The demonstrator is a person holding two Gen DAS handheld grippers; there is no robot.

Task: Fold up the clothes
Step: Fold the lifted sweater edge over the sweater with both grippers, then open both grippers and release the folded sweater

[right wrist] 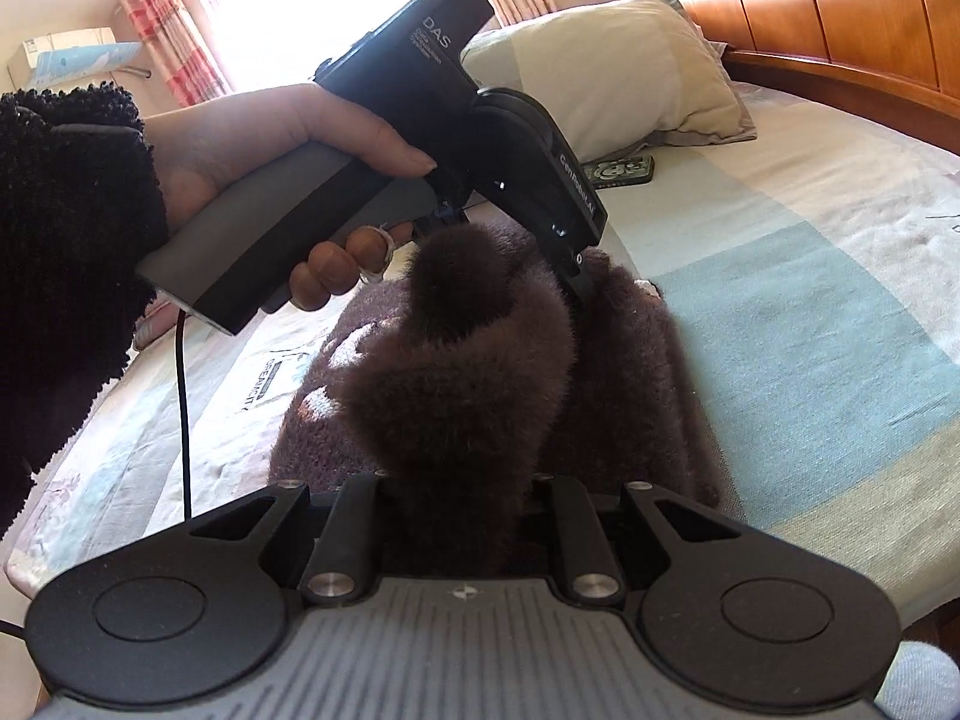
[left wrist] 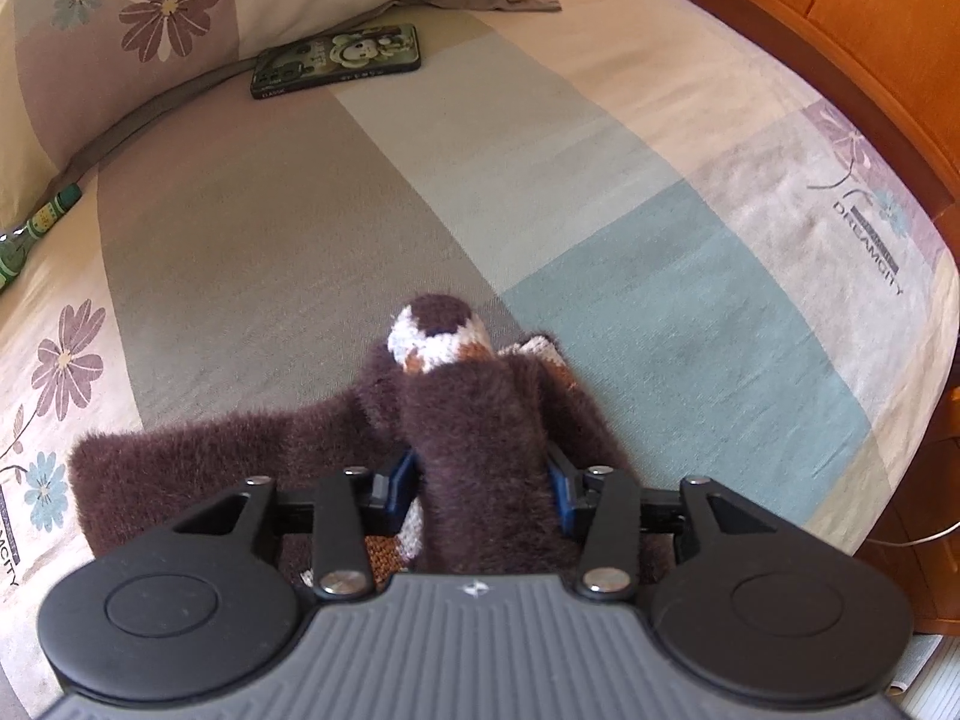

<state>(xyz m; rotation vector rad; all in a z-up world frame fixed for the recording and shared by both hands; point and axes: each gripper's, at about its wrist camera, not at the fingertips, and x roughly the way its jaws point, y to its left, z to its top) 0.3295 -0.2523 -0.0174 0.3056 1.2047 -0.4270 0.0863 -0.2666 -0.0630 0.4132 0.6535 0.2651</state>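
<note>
dark fuzzy knit fills the left wrist view closest in: the left gripper [left wrist: 483, 489] has its jaws partly open with a thick roll of the brown sweater [left wrist: 480, 450] between the blue pads, which seem to touch its sides only loosely. the garment lies on the bed [left wrist: 600, 180], its long axis running away from the camera, the white-and-tan patterned end pointing toward the phone [left wrist: 336, 60] and pillow [left wrist: 150, 18]; one flap spreads left. in the right wrist view, the right gripper [right wrist: 459, 516] is nearly closed, pinching another brown fold that rises toward the hand [right wrist: 252, 138] holding the other tool. risk, as i judge it: with the left jaws this loose, the roll may slip out and unfurl, and fluffy bulk could bunch so the fold lands crooked.
</note>
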